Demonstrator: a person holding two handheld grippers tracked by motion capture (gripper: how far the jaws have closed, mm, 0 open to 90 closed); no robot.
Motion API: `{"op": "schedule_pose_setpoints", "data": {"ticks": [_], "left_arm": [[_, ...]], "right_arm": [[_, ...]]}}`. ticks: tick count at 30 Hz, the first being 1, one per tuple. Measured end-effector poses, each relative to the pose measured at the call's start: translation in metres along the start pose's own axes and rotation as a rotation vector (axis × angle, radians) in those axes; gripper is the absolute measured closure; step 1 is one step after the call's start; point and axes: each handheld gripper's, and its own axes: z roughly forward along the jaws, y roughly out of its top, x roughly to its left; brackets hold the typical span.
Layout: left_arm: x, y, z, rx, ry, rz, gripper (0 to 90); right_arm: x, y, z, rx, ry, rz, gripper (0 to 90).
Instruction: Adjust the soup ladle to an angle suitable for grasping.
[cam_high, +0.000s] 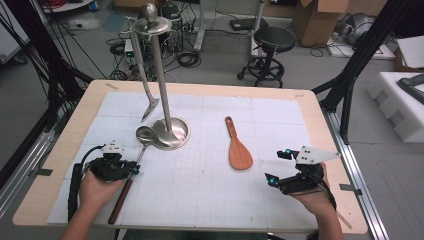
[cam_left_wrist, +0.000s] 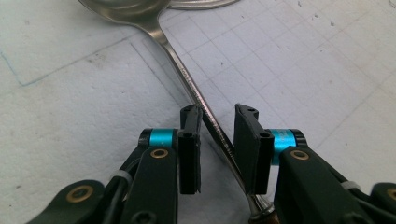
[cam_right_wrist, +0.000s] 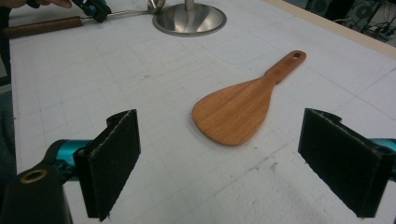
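Observation:
A steel ladle with a brown wooden handle lies on the white mat, its bowl against the base of a tall steel utensil stand. My left gripper straddles the ladle's metal shaft just above the wooden handle. In the left gripper view its jaws stand narrowly apart. The shaft runs slantwise between them, with gaps beside it. A wooden rice paddle lies flat mid-table. My right gripper rests at the front right, wide open and holding nothing. The paddle lies just ahead of its pads.
A flat steel turner hangs from the stand's top rim. The white gridded mat covers most of the wooden table. Beyond the table are a black stool, cables, cardboard boxes and black frame posts.

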Motion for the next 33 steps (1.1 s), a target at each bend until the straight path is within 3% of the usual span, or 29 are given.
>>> {"op": "schedule_pose_setpoints", "data": {"ticks": [5, 12, 17, 19, 27, 33], "left_arm": [[-0.002, 0.0, -0.002, -0.02, -0.014, 0.041, 74.7], [-0.011, 0.0, -0.003, -0.014, -0.1, 0.08, 77.7], [-0.026, 0.005, 0.01, 0.011, -0.182, 0.125, 77.6], [-0.032, 0.009, 0.014, 0.024, -0.17, 0.157, 75.4], [-0.042, 0.02, 0.024, 0.042, -0.152, 0.2, 76.8], [-0.049, 0.03, 0.035, 0.043, -0.166, 0.233, 77.9]], "right_arm": [[0.001, 0.0, 0.001, 0.005, 0.0, 0.0, 11.8], [0.001, 0.0, 0.0, -0.001, 0.001, 0.001, 11.8], [0.001, 0.0, 0.0, -0.001, 0.0, -0.002, 11.8], [0.001, 0.0, 0.0, -0.002, 0.001, -0.003, 11.8], [0.001, 0.001, 0.001, 0.003, 0.001, -0.002, 11.8], [0.001, 0.001, 0.002, 0.002, 0.001, -0.005, 11.8]]}}
